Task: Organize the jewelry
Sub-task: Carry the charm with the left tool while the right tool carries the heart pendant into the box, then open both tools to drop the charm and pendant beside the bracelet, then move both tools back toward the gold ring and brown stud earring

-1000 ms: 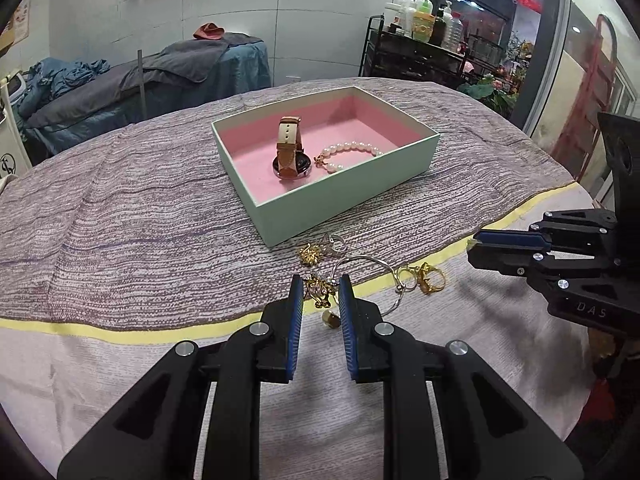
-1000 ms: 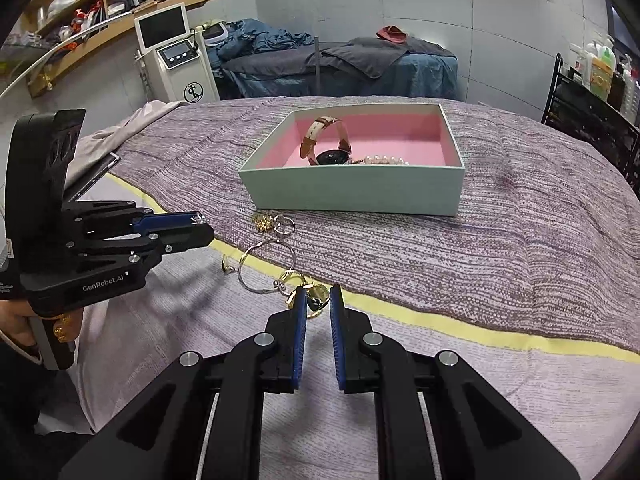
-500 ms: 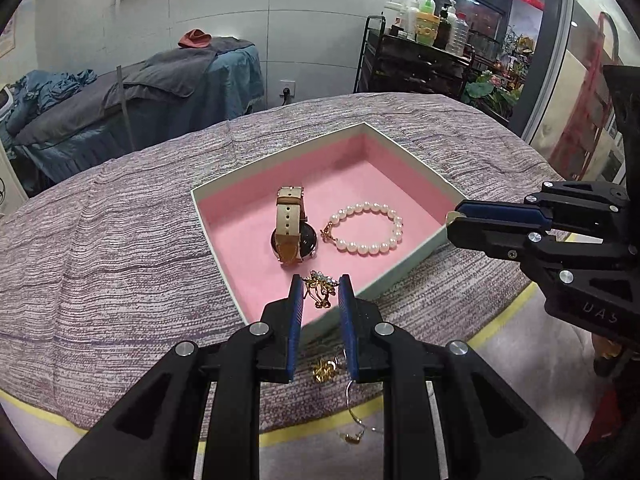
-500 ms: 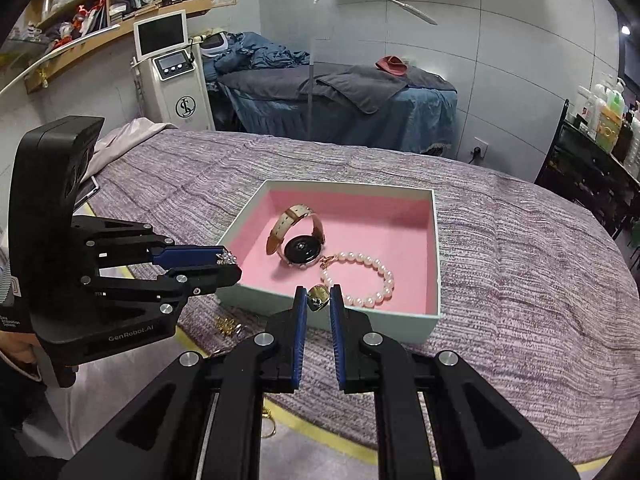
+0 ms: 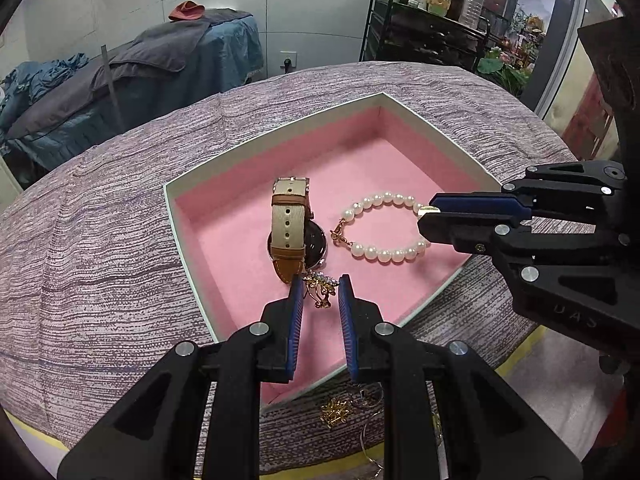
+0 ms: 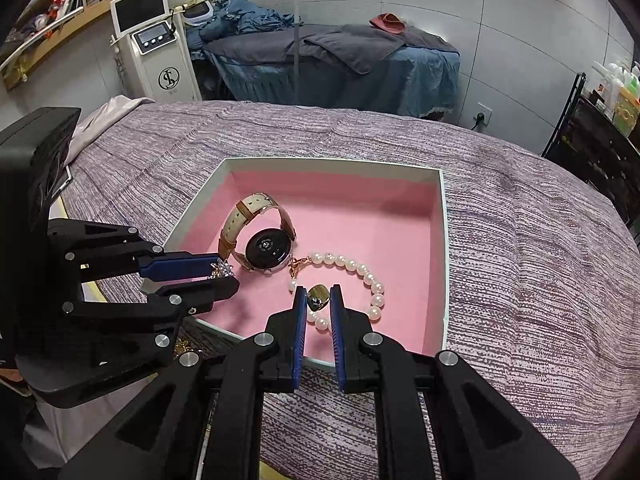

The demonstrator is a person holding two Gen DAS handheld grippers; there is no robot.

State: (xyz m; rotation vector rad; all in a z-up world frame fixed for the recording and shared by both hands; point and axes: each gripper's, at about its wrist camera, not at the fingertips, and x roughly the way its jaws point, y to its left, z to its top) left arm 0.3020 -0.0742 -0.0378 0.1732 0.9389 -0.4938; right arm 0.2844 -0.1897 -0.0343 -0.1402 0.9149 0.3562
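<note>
A pale green box with a pink lining sits on the purple bedspread. Inside lie a tan-strap watch and a pearl bracelet. My left gripper is shut on a gold brooch and holds it over the box's near edge, beside the watch. My right gripper is shut on a gold ring above the pearl bracelet.
More gold jewelry lies on the bedspread just in front of the box, near a yellow stripe. A massage bed, a white machine and a black trolley with bottles stand behind.
Both grippers lifted their pieces from the bedspread in front of the box and carried them forward over the box's pink inside. The box now fills more of both views.
</note>
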